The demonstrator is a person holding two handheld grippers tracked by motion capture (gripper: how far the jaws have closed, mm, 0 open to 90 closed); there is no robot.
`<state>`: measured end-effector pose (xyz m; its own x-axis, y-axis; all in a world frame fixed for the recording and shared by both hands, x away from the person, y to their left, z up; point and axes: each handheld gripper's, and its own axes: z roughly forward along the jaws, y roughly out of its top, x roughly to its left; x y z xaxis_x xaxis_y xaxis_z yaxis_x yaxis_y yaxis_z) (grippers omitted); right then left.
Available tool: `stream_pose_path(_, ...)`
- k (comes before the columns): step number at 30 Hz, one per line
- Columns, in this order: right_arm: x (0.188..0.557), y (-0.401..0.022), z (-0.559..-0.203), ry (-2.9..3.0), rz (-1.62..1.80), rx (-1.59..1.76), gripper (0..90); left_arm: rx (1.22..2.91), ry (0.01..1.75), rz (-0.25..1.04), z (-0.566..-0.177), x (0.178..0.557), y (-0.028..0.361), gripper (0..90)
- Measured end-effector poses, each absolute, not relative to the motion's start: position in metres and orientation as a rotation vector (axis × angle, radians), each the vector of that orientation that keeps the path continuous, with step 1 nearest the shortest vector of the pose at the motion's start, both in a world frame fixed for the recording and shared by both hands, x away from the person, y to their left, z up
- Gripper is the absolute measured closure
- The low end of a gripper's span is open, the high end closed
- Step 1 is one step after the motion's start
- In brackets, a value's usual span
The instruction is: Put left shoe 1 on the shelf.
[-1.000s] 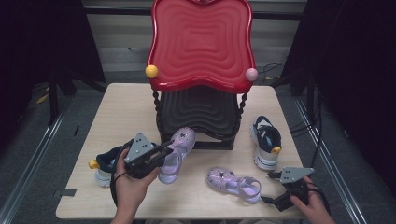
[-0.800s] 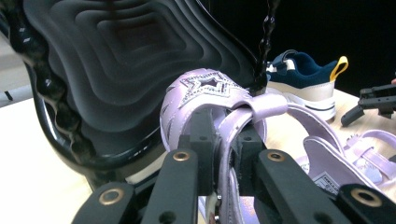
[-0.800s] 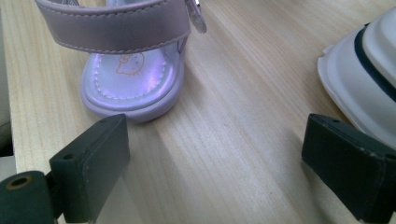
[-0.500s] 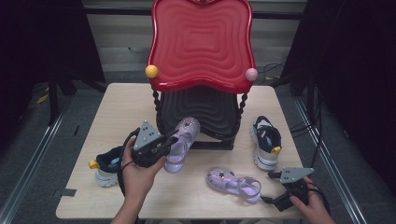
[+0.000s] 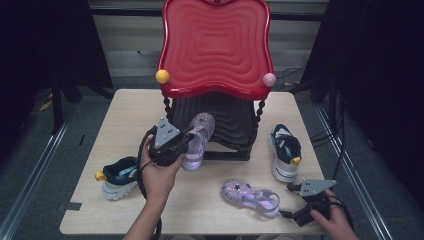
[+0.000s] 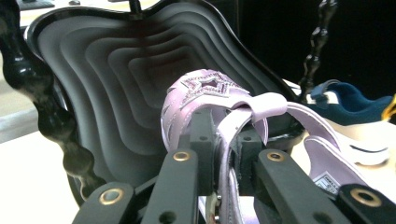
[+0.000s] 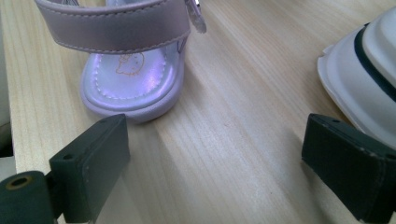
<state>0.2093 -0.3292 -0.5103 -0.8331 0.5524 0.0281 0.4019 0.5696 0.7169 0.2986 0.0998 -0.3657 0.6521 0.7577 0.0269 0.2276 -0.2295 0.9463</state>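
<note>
Left gripper [image 5: 186,144], centre-left of the high view: jaws clamped tight on a strap of the lilac sandal [image 5: 197,140], sandal hanging toe-up off the table

Change over the last second: a second ago this sandal sat lower, toe just clear of the black lower shelf [image 5: 225,120]; now it is carried up and to the right, toe against the front of that shelf under the red top shelf [image 5: 216,47]. Left gripper view agrees: sandal toe [image 6: 205,98] with its glitter star close before the ribbed black shelf [image 6: 116,79]

Reading: sandal is being carried to the rack, placing not yet done

Right gripper [image 5: 306,192], lower right of the high view: unmoved, jaws wide apart, holding nothing. Its own view has the heel of the second lilac sandal [image 7: 135,79] between and beyond the jaws, lying on the wooden table [image 7: 233,121]

Navy shoes: one at left [image 5: 117,177], one at right [image 5: 285,152], both on the table

Writing: faint orange print on the second sandal's insole, and a small white label inside the held sandal's heel [image 6: 327,179], neither legible. No brand readable
</note>
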Motion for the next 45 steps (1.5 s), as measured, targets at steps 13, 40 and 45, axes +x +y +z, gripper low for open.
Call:
stream_pose_path(13, 0.209, -0.329, -0.510, 2.601, 1.113, 0.802, 6.9, 1.722, 0.843, 0.689, -0.363, 0.316, 0.084, 82.1)
stream_pose_path(40, 0.209, -0.329, -0.510, 2.601, 1.113, 0.804, 6.9, 1.568, 0.946, 0.777, -0.382, 0.354, 0.072, 82.2)
stream_pose_path(45, 0.209, -0.329, -0.510, 2.601, 1.113, 0.803, 6.9, 1.557, 0.946, 0.814, -0.387, 0.358, 0.066, 82.2)
